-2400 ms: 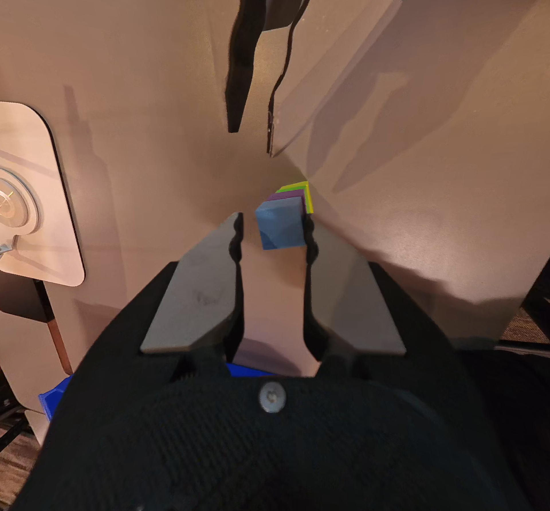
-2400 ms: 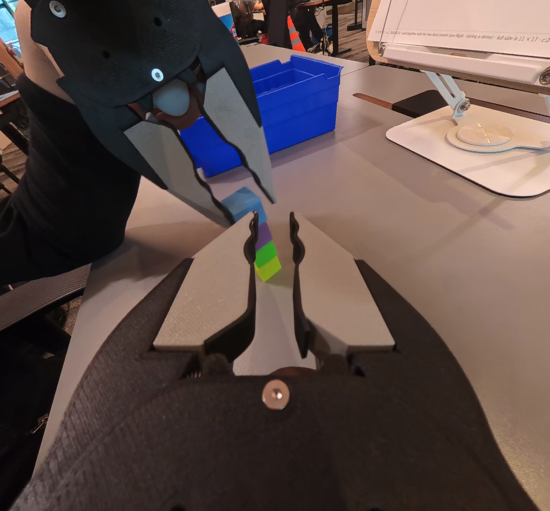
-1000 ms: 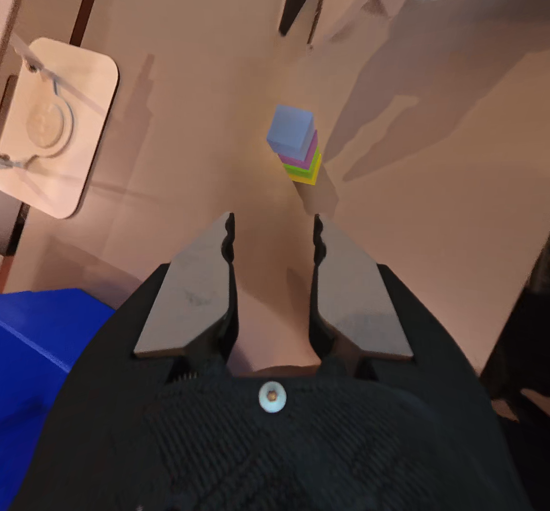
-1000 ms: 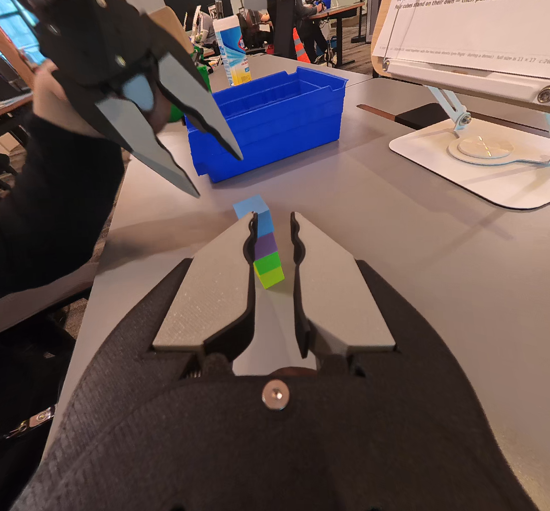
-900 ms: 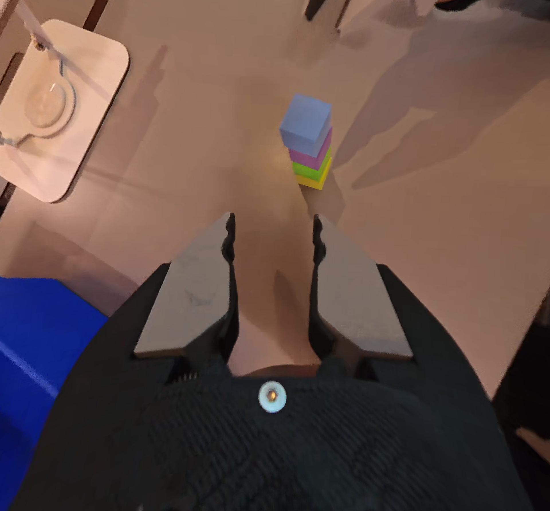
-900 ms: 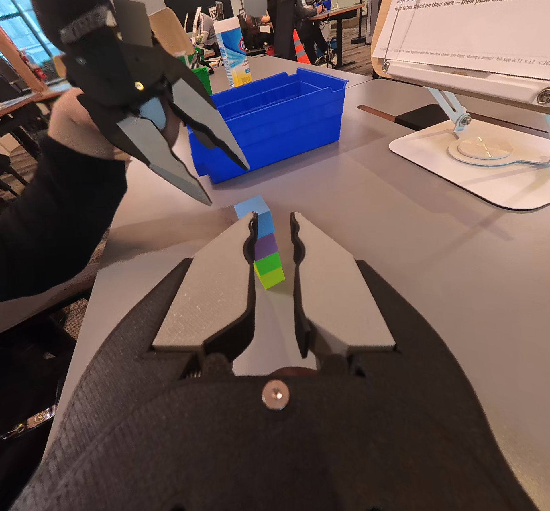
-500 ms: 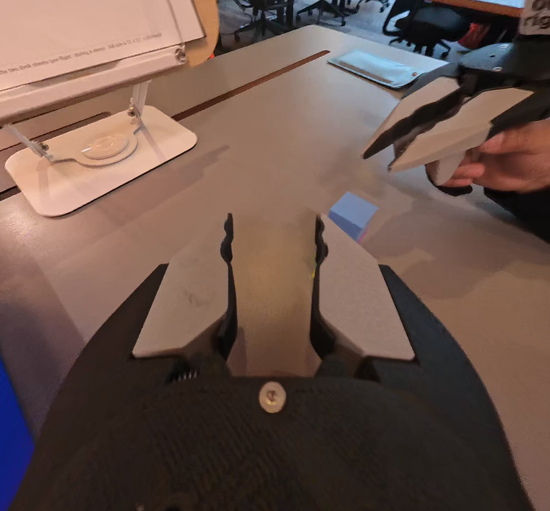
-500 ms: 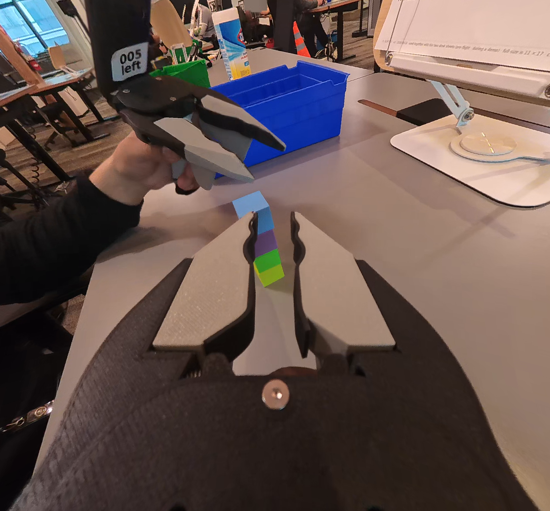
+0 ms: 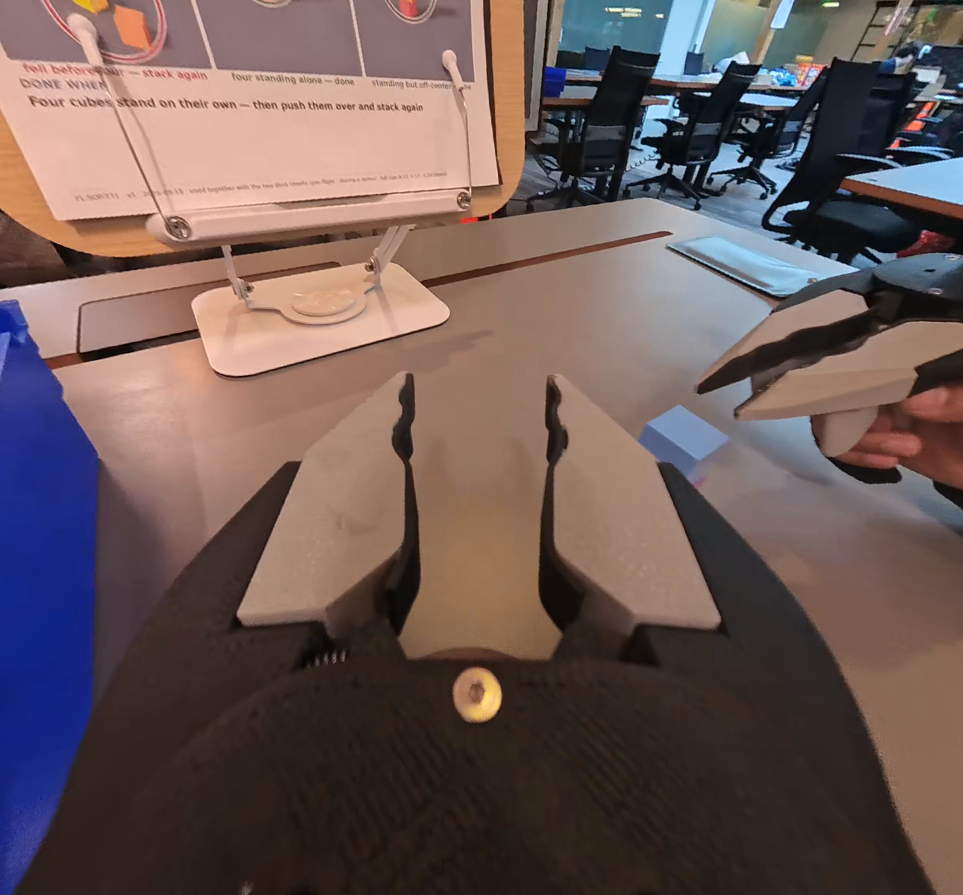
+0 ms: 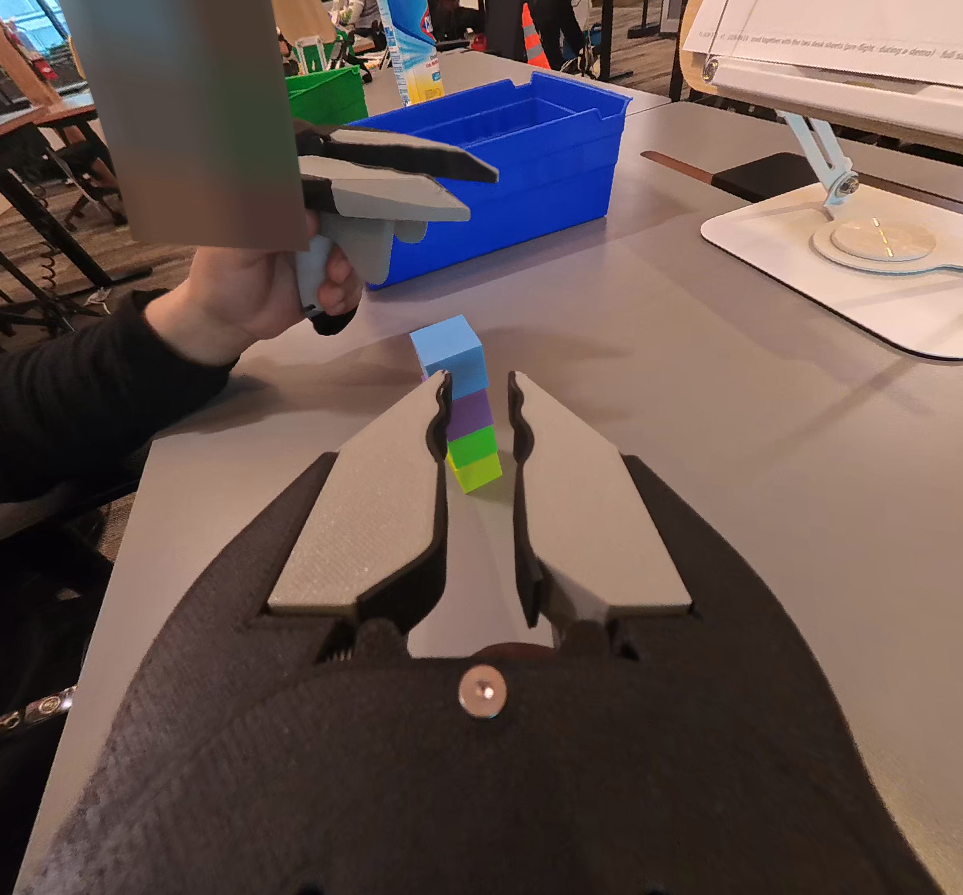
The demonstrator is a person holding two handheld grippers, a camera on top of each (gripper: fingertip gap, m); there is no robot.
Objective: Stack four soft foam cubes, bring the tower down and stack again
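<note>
A tower of four foam cubes stands on the grey table [image 10: 677,427]: a blue cube [image 10: 451,354] on top, then a purple cube [image 10: 470,414], a green cube [image 10: 471,444] and a yellow cube [image 10: 479,474] at the bottom. My right gripper [image 10: 477,380] is just short of the tower, its jaws a narrow gap apart with nothing between them. In the left wrist view it [image 9: 718,402] hovers to the right of the blue cube [image 9: 680,440]. My left gripper [image 9: 477,385] is open and empty. In the right wrist view it [image 10: 479,195] is level, above and left of the tower.
A blue bin [image 10: 521,166] stands behind the tower, at the left edge in the left wrist view [image 9: 36,453]. A white document stand [image 9: 318,317] with a printed sheet is at the back. A green bin [image 10: 325,93] and a wipes canister [image 10: 409,36] stand farther off. To reach the purple cube [image 10: 470,414] in a straight line is about 4 centimeters for my right fingers, about 10 centimeters for my left.
My left gripper let go of the blue cube on the tower, lifted away to the left and swung from pointing down to level. The tower stays standing. My right gripper barely moved.
</note>
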